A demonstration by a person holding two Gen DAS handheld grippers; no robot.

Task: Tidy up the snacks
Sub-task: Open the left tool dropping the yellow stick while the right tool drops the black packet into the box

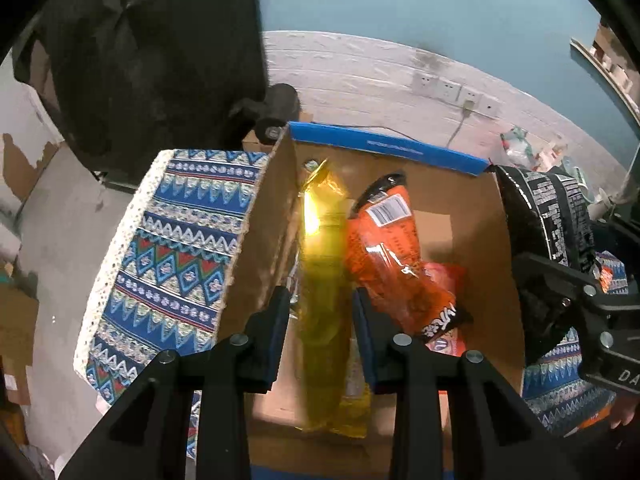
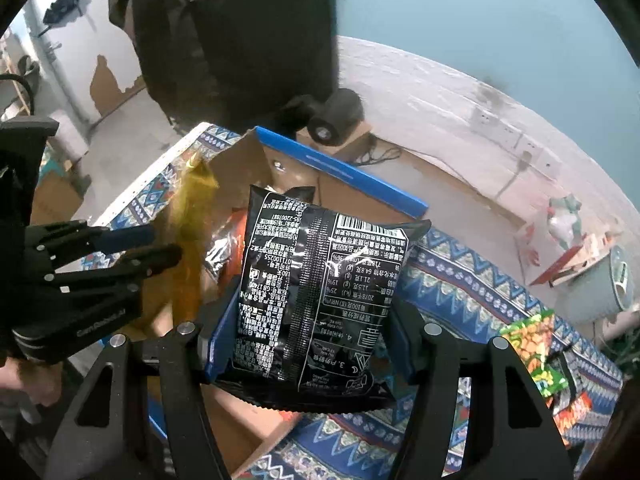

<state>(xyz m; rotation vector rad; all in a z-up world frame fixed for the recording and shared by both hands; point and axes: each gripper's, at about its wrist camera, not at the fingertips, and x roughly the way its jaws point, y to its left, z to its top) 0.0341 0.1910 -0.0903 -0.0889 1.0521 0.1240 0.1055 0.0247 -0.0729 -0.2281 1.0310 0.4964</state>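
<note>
An open cardboard box (image 1: 480, 240) with a blue rim stands on a patterned blue cloth (image 1: 172, 240). My left gripper (image 1: 320, 296) is shut on a long yellow snack packet (image 1: 324, 240), which hangs down into the box along its left wall. An orange packet (image 1: 384, 248) lies inside beside it. My right gripper (image 2: 312, 304) is shut on a black snack bag (image 2: 320, 280) with white print, held upright above the box's right edge. In the right wrist view the left gripper (image 2: 160, 244) and the yellow packet (image 2: 192, 232) show at the left.
A green snack packet (image 2: 532, 344) lies on the cloth to the right of the box. Behind the box sit a black cylinder (image 2: 336, 116) on a carton and a dark hanging garment (image 2: 240, 40). A pale bin (image 2: 600, 280) stands on the floor at right.
</note>
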